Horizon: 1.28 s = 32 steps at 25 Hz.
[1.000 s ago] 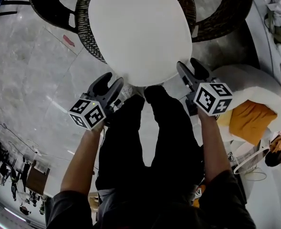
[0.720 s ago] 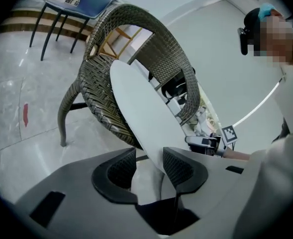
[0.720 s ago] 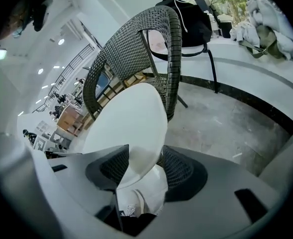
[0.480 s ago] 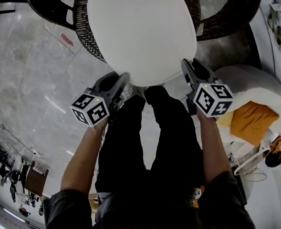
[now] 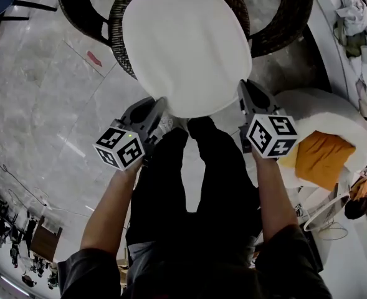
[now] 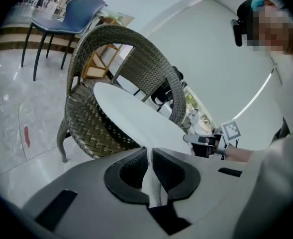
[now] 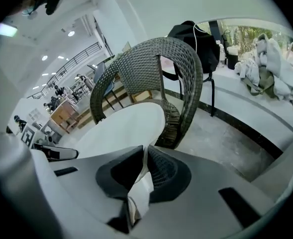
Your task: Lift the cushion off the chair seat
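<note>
A round white cushion (image 5: pixel 186 42) lies on the seat of a dark wicker chair (image 5: pixel 118 33), its near edge raised toward me. My left gripper (image 5: pixel 162 106) is at the cushion's near left edge, and in the left gripper view (image 6: pixel 149 154) the jaws are closing with white cushion fabric (image 6: pixel 136 121) pinched between the pads. My right gripper (image 5: pixel 242 88) holds the near right edge. The right gripper view (image 7: pixel 145 157) shows its jaws closing the same way on a fold of the cushion (image 7: pixel 121 128). The chair back (image 7: pixel 178 63) curves behind.
A second dark wicker chair (image 5: pixel 289 17) stands at the right, another (image 5: pixel 77 11) at the upper left. A white pouf (image 5: pixel 333 114) with an orange pad (image 5: pixel 320 157) sits at my right. The person's black-trousered legs (image 5: pixel 189 179) stand close against the chair's front.
Both grippers' jaws went from wide open to pinched on the cushion's near edge. Both hands then rose, lifting that edge off the seat.
</note>
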Tool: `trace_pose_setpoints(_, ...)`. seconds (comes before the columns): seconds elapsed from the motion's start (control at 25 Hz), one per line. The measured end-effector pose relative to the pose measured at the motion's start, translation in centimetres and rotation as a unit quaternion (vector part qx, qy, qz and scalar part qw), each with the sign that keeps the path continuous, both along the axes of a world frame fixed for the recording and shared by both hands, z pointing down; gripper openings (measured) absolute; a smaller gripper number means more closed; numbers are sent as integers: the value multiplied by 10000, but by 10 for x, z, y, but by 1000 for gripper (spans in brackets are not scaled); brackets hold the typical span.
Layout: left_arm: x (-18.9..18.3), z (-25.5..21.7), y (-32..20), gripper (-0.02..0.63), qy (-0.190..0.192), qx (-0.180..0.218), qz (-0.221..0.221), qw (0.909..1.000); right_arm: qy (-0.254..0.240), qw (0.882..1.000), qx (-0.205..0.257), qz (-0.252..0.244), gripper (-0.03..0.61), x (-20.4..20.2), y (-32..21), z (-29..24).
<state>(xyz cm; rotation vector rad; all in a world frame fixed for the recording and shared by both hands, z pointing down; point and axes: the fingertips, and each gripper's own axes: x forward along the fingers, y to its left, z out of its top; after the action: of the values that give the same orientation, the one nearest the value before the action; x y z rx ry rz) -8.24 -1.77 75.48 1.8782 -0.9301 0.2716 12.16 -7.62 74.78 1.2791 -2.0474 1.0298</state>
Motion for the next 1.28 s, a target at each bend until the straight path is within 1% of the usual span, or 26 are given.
trace_pose_setpoints(0.16,-6,-53,-12,38,-24,263,6,9997,-47,9998,201,-1,34,-6,-11,-51)
trace_pose_setpoints(0.32,-9,-118,-32,37,-148,707,42,9974,-100,9984,551,71,32,-8,-28,-116)
trace_pose_setpoints(0.52,-10,-217,-58,37,-286,1345,137,9904,-186,9934,1115,176,32,-8,-50,-219)
trace_pose_setpoints(0.64,-12,-279,-73,37,-334,1724,165,9843,-260,9885,1475,228,32,-9,-61,-285)
trace_pose_setpoints(0.8,-17,-359,-96,37,-420,2269,148,9729,-375,9777,2046,304,32,-12,-78,-371)
trace_pose_setpoints(0.92,-19,-417,-109,37,-511,2680,125,9620,-462,9675,2460,354,31,-14,-87,-430)
trace_pose_setpoints(1.08,-20,-488,-114,37,-605,3121,143,9480,-555,9545,2901,412,31,-14,-88,-502)
trace_pose_setpoints(1.16,-20,-523,-113,37,-653,3344,182,9400,-594,9473,3117,434,31,-14,-83,-536)
trace_pose_setpoints(1.28,-21,-574,-112,37,-703,3727,235,9250,-680,9341,3471,488,31,-13,-77,-584)
